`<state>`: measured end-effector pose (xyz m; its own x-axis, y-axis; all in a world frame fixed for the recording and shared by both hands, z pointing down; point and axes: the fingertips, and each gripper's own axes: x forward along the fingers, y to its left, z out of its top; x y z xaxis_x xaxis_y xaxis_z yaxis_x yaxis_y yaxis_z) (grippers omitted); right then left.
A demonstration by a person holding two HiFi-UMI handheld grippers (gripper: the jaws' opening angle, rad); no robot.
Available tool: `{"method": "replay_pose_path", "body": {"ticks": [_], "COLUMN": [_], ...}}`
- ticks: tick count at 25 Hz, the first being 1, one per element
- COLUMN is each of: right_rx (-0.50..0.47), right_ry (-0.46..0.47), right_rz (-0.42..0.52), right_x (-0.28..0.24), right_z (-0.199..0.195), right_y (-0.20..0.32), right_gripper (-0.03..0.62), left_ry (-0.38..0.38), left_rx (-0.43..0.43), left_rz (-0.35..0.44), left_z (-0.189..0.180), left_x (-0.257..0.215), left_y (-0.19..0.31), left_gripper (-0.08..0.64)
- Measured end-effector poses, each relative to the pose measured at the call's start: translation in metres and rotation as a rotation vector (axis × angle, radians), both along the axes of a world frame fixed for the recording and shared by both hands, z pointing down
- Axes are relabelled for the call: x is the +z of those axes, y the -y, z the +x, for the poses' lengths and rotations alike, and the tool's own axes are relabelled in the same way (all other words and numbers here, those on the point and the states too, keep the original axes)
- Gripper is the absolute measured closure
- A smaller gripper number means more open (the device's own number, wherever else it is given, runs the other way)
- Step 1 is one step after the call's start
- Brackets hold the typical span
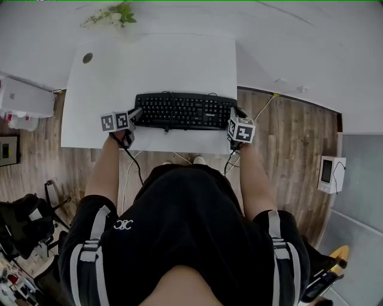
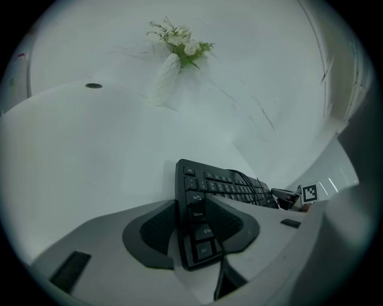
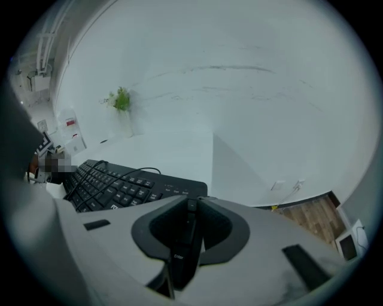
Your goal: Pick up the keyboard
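A black keyboard (image 1: 182, 111) lies along the front edge of the white desk (image 1: 149, 66). My left gripper (image 1: 136, 113) is at its left end and is shut on it; in the left gripper view the keyboard (image 2: 221, 185) runs away from my left gripper (image 2: 200, 224), its end keys wedged between the dark pads (image 2: 158, 230). My right gripper (image 1: 235, 116) holds the right end. In the right gripper view that end of the keyboard (image 3: 114, 185) stands edge-on inside my right gripper (image 3: 188, 230), pinched between the two pads.
A black cable (image 3: 128, 173) loops over the keys. A vase of white flowers (image 1: 114, 15) stands at the desk's far edge against the wall. A round cable hole (image 1: 87, 58) is at the far left corner. Wooden floor (image 1: 287, 137) lies right of the desk.
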<state>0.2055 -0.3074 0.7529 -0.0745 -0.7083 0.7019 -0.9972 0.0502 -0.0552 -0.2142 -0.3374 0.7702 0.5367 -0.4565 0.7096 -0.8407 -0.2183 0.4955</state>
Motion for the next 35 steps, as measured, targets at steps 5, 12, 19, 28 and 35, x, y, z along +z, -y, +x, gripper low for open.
{"method": "replay_pose_path", "body": {"ticks": [5,12,19,28,35], "right_rx": [0.03,0.088,0.154,0.132,0.09], "right_ry": [-0.078,0.154,0.42,0.416,0.388], "right_rz": [0.001,-0.025,-0.038,-0.087,0.025], "right_x": [0.002,0.007,0.012,0.008,-0.036], "right_z": [0.012,0.009,0.007,0.008,0.011], "right_y": [0.0,0.001,-0.002,-0.013,-0.004], "right_gripper": [0.442,0.482,0.476,0.481,0.482], "left_ry": [0.001,-0.005,-0.025,-0.082,-0.127], "left_rx": [0.007,0.02,0.008,-0.016,-0.038], "left_rz": [0.0,-0.011,-0.031,-0.042,0.068], "left_z": [0.002,0.002,0.002,0.003,0.005], "left_x": [0.0,0.002,0.001,-0.004,-0.045], "left_y": [0.0,0.001,0.001,-0.009,-0.003], "left_gripper": [0.391,0.391,0.393,0.403,0.403]}}
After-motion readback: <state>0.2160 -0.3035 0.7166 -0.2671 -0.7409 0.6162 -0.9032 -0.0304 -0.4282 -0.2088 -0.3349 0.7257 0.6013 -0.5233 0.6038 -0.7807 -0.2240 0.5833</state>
